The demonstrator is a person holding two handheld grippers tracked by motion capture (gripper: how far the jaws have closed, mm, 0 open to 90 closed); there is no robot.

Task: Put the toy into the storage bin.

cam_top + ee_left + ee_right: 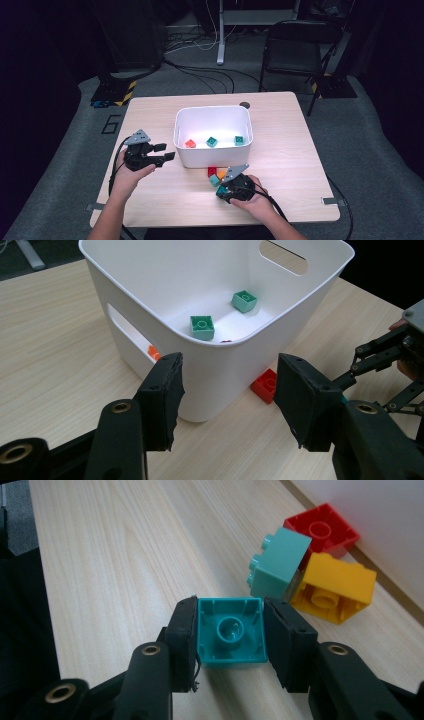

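- Two grippers at work along the table's (pixel 150 210) near half, bin (pixel 212 150) between and beyond them.
- Left gripper (pixel 167 152): jaws released, nothing between them, aimed at the bin's near-left corner.
- Bin (pixel 215 360), white, mid-table: holds an orange brick (pixel 190 143) and two green bricks (pixel 202 327) (pixel 244 301).
- Red brick (pixel 321 528), yellow brick (pixel 334 587) and pale teal brick (pixel 279 562) lie clustered on the table against the bin's near wall.
- Right gripper (pixel 230 637): jaws clenched on a teal brick (pixel 231 632), hollow underside facing the camera, near the table's front edge.
- Bin lies beyond and left of the held brick; right gripper is the one to carry it, I judge.
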